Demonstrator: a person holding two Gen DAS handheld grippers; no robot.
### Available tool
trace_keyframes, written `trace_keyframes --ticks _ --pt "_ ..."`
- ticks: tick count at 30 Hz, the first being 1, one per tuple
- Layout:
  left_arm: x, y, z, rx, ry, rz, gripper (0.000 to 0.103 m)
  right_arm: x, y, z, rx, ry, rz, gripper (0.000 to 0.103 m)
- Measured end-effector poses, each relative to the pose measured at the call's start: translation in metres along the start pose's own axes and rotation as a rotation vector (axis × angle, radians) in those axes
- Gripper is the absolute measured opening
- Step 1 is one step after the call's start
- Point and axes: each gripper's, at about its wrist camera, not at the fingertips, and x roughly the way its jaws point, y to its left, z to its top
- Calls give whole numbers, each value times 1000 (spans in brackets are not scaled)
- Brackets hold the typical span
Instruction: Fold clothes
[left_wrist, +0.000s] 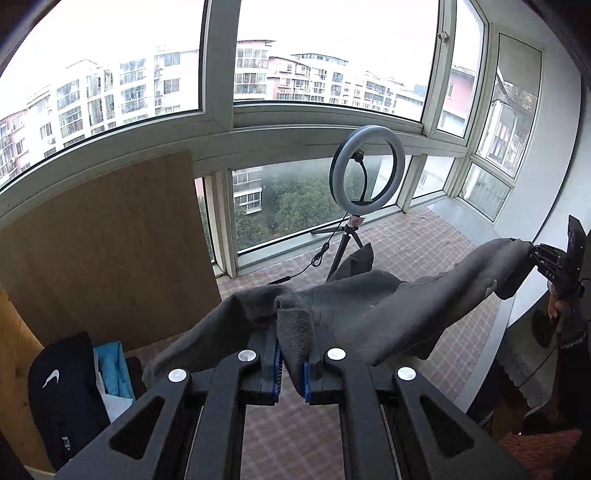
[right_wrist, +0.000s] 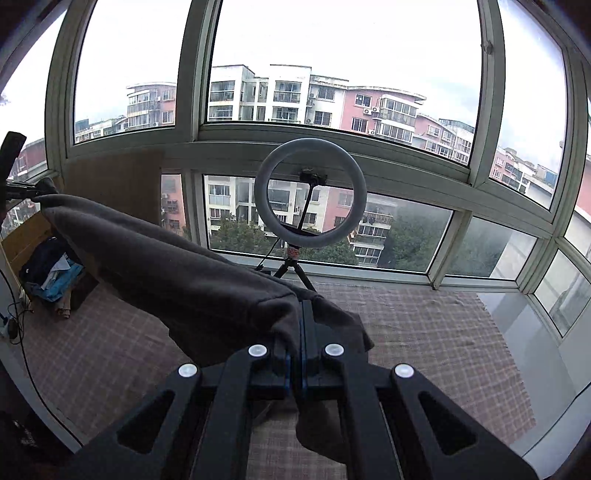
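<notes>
We have the dark grey fleece garment (left_wrist: 354, 306) stretched in the air between both grippers, above the checked pink floor mat (right_wrist: 424, 332), the left gripper (left_wrist: 291, 354) and right gripper (right_wrist: 294, 339) each clenched on an edge. The left fingers pinch only a thin bunched fold (it could slip out under tension), dropping that end. The left wrist view shows the right gripper's grip from outside, and the right wrist view shows the slack hanging beneath its fingers.

Both wrist views toward ring light (left_wrist: 366, 168)

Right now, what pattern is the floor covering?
A faded pink-and-grey plaid floor covering, clearest in the right wrist view.
</notes>
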Motion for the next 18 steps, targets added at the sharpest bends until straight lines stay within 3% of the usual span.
trace_keyframes --ticks 2,3,5,6,8,10,12,14,16,18 --pt "56 19 -67 -17 200 -62 19 56 24 -43 -25 159 36 3" --pt "84 29 -100 -26 300 -93 18 88 35 -76 -21 287 75 3" --pt "134 43 -172 -106 525 -84 14 145 56 -146 -14 563 154 4" --pt "147 48 -201 -141 597 -84 11 154 65 -169 -30 644 177 4" --pt "150 56 -234 -163 634 -72 9 159 80 -205 -70 758 213 4" --pt "143 53 -241 -131 610 -68 11 147 83 -202 -74 731 238 9" --pt "143 44 -235 -82 586 -74 23 140 84 -185 -67 678 274 26" --pt "151 28 -224 -29 553 -117 31 141 90 -169 -89 619 300 37" --pt "172 12 -206 45 534 -132 39 141 96 -153 -110 559 325 37" --pt "192 -2 -195 153 526 -82 40 157 108 -151 -163 553 319 37"
